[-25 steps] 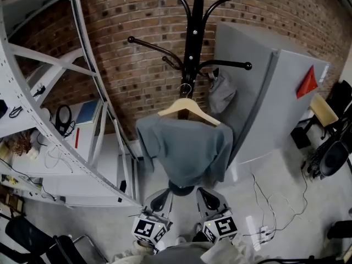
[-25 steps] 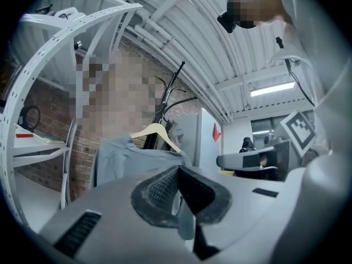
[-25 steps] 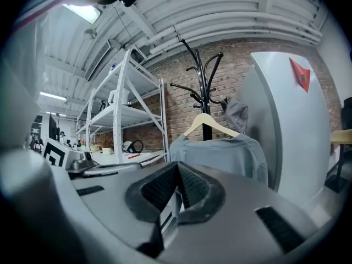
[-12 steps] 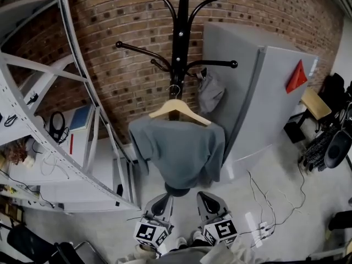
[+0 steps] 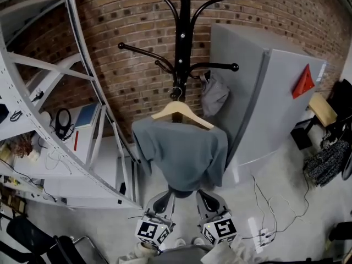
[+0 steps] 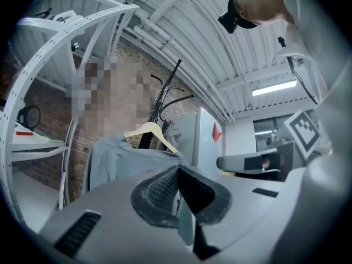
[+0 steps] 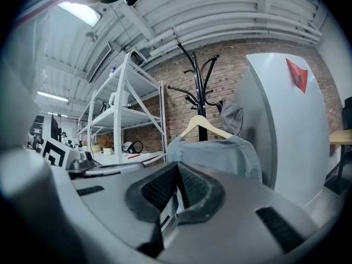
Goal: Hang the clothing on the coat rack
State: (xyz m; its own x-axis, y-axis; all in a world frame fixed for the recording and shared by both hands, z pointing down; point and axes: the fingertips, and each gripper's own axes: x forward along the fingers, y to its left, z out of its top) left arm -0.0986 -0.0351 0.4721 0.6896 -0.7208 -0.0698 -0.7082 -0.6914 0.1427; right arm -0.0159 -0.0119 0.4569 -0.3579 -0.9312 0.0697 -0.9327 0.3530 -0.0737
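A grey shirt point(image 5: 182, 154) hangs on a wooden hanger point(image 5: 181, 114) hooked on the black coat rack point(image 5: 181, 43) in front of the brick wall. Both gripper views show the same shirt point(image 6: 118, 158) point(image 7: 217, 153) straight ahead, apart from the jaws. My left gripper point(image 5: 163, 198) and right gripper point(image 5: 204, 197) are low in the head view, side by side just below the shirt's hem. The left gripper point(image 6: 179, 170) has its pads together with nothing between them. The right gripper point(image 7: 177, 168) is likewise shut and empty.
A white metal shelving unit point(image 5: 55, 147) with cables and small items stands at the left. A grey cabinet point(image 5: 269, 103) with a red triangle stands right of the rack, and a grey bag point(image 5: 214, 95) hangs from a rack arm. Cables and a power strip point(image 5: 258, 232) lie on the floor.
The head view has shifted slightly; the rack and shirt sit a little differently in the frame. Both grippers stay low and shut, and the shirt keeps hanging.
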